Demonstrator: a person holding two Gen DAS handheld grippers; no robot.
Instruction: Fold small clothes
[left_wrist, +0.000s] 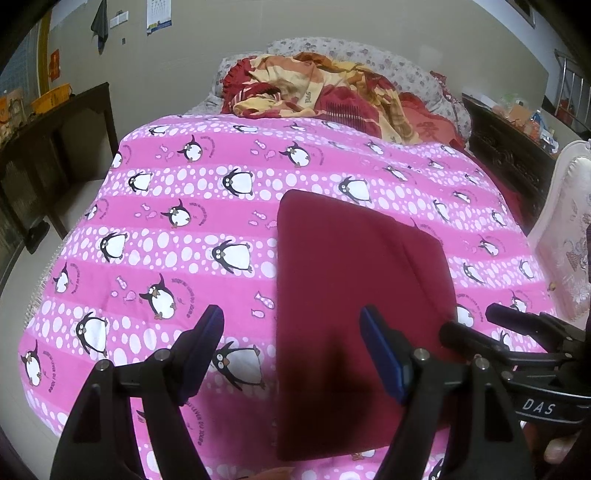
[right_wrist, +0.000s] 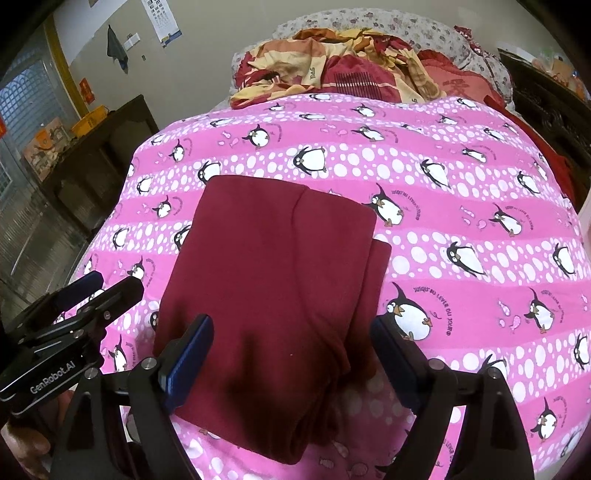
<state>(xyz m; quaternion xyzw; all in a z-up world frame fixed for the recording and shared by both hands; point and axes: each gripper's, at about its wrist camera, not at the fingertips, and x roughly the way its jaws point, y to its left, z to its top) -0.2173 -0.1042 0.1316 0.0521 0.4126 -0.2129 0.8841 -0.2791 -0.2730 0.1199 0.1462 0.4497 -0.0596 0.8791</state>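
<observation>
A dark red garment (left_wrist: 354, 295) lies folded into a flat rectangle on the pink penguin quilt (left_wrist: 177, 236). It also shows in the right wrist view (right_wrist: 273, 280), with a lower layer sticking out along its right side. My left gripper (left_wrist: 291, 325) is open and empty, held above the garment's near left edge. My right gripper (right_wrist: 291, 332) is open and empty above the garment's near end. The right gripper shows in the left wrist view (left_wrist: 476, 321) at the garment's right edge. The left gripper shows in the right wrist view (right_wrist: 110, 284) left of the garment.
A crumpled red and yellow blanket (left_wrist: 317, 88) lies at the far end of the bed. Dark wooden furniture (left_wrist: 55, 147) stands left of the bed and another dark cabinet (left_wrist: 509, 147) to the right. A white padded chair back (left_wrist: 565, 236) is at the right.
</observation>
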